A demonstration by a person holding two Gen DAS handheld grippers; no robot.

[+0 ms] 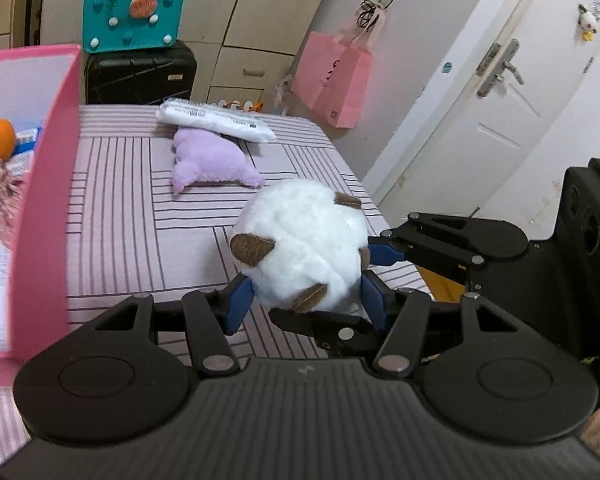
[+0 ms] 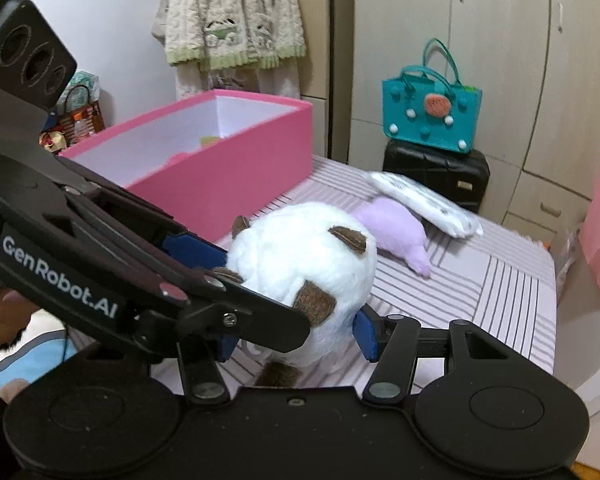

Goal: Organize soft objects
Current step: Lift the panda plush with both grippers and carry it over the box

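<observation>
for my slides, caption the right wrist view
Both grippers clasp a white plush ball near the pink box.

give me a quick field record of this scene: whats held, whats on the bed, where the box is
held: white plush ball with brown patches
left gripper: shut on the ball
right gripper: shut on the same ball
on bed: purple plush lying flat, white packet resting across its far end
box: pink box open, on the striped bed on the left gripper's side
in box: orange plush and other soft items
</observation>
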